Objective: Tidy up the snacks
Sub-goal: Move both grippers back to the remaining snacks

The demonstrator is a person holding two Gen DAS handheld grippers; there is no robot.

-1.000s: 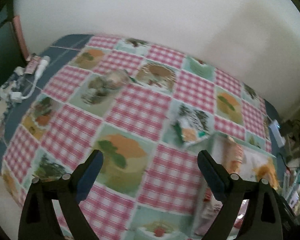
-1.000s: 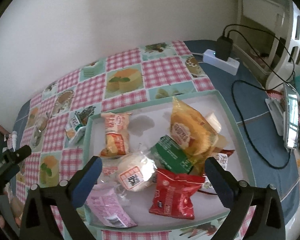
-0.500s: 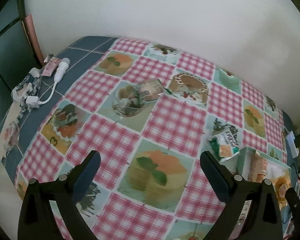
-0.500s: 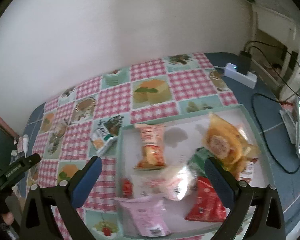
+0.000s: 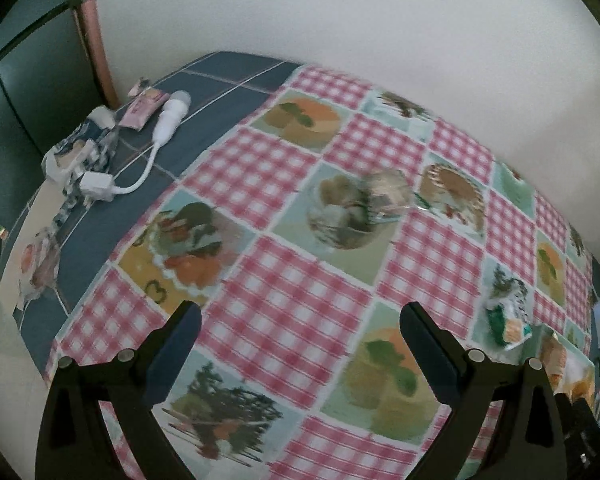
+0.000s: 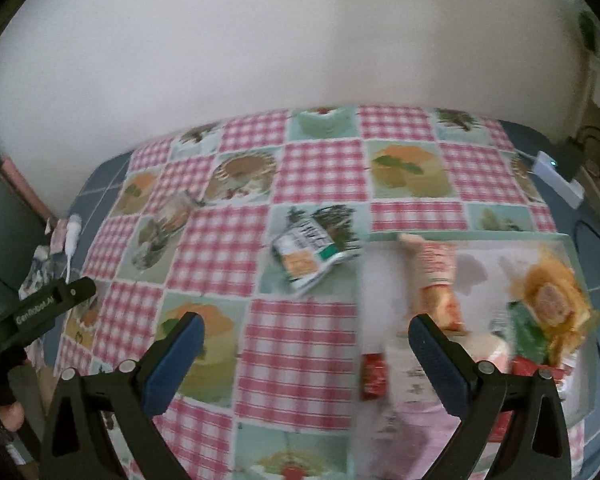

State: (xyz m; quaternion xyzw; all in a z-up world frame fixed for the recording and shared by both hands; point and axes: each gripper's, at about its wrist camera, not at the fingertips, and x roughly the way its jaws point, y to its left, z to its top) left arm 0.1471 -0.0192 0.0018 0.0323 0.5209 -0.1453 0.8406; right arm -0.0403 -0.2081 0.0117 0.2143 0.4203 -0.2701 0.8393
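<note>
A green-and-white snack packet lies on the checked tablecloth just left of a pale green tray; it also shows in the left wrist view. The tray holds several snacks, among them an orange-striped pack and a yellow bag. A clear wrapped snack lies further left on the cloth, also in the right wrist view. My left gripper is open and empty above the cloth. My right gripper is open and empty, near the tray's left edge.
A white charger with cable, a pink sachet and crumpled wrappers lie on the blue cloth at the far left. A white power strip sits at the back right. A white wall runs behind the table.
Both grippers have swung to the left. The tray has slid to the right in both views and the left part of the table has come into view. Both stay open.
</note>
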